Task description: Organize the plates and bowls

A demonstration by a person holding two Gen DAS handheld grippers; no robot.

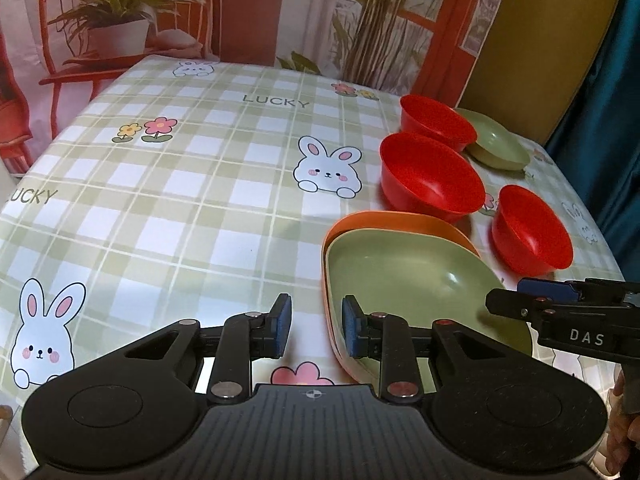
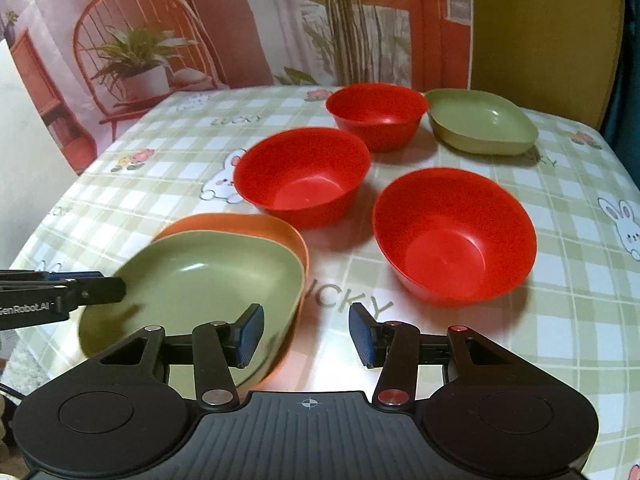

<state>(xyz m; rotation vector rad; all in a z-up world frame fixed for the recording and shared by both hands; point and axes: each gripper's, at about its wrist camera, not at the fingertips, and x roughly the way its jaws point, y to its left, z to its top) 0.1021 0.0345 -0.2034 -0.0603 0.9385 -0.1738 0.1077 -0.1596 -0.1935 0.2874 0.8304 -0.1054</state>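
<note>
The plates are partly sorted. A green plate (image 2: 200,280) sits nested in an orange plate (image 2: 248,226) at the near left of the table (image 1: 160,200). A second green plate (image 2: 484,126) lies alone at the far right, just beside the far red bowl (image 2: 376,114). The middle red bowl (image 2: 302,176) and the near red bowl (image 2: 454,236) stand apart from each other and from the far bowl; none are stacked.

Step in hand, as judged: the plate stack appears built as far as two plates, and the bowls and the far green plate remain to be gathered. The next move calls for a rim grasp on one loose item, most likely the near red bowl, which lies ahead of the right gripper.

Left gripper (image 1: 315,326): jaws apart by a moderate gap, holding nothing. They straddle the near left rim of the plate stack, one finger outside and one over the green plate; contact cannot be confirmed.

Right gripper (image 2: 307,336): jaws wide apart, holding nothing. The left finger hangs over the green plate's near edge; the right finger hangs over bare tablecloth.
</note>
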